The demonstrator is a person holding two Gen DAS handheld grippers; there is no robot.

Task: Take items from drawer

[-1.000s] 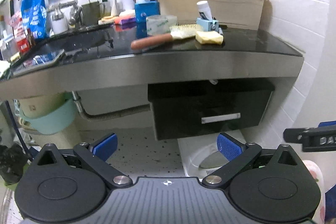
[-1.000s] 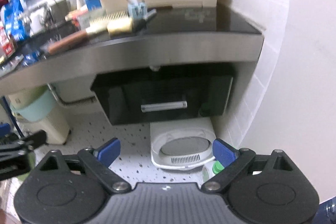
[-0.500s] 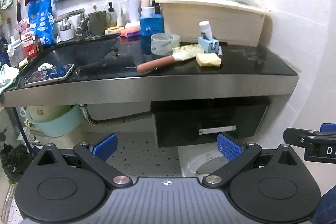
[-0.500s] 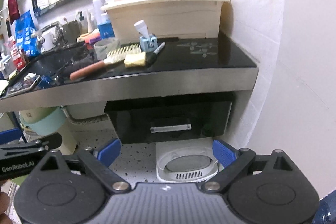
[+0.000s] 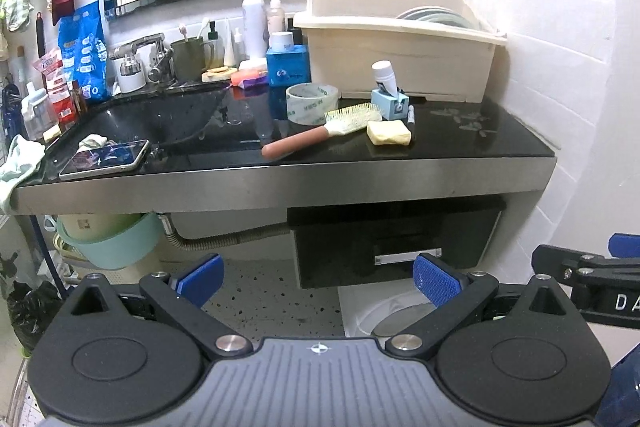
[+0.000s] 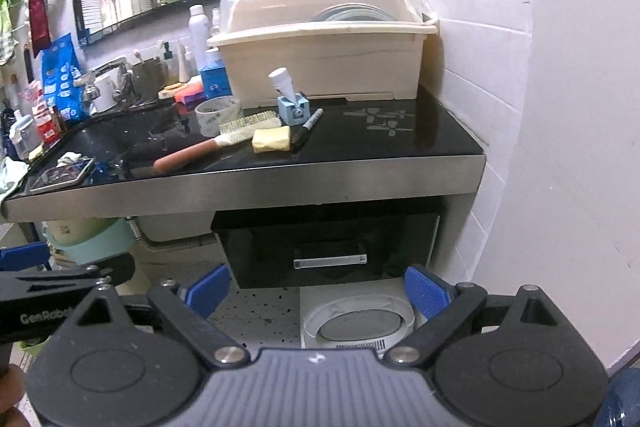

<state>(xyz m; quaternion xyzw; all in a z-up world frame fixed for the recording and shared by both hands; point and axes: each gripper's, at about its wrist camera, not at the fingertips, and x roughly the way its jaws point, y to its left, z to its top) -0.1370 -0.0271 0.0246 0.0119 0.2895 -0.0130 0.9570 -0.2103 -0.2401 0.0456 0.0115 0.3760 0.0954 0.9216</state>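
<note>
A black drawer (image 5: 384,243) with a silver handle (image 5: 407,255) hangs closed under the black countertop (image 5: 460,143); it also shows in the right wrist view (image 6: 328,247), with its handle (image 6: 330,261). On the counter lie a hairbrush (image 5: 320,133), a yellow sponge (image 5: 389,132), a tape roll (image 5: 312,103), a black marker (image 6: 307,127) and a blue holder with a white tube (image 5: 389,95). My left gripper (image 5: 318,279) is open and empty, well back from the drawer. My right gripper (image 6: 318,287) is open and empty too.
A beige dish rack (image 5: 400,55) stands at the counter's back right. A phone (image 5: 106,159) lies by the sink (image 5: 160,119). A white scale (image 6: 360,323) sits on the floor under the drawer. A green basin (image 5: 112,243) hangs at left. A tiled wall (image 6: 560,107) closes the right side.
Both grippers have risen and drawn back, so the countertop and drawer sit lower and smaller in both views. Both stay open and empty.
</note>
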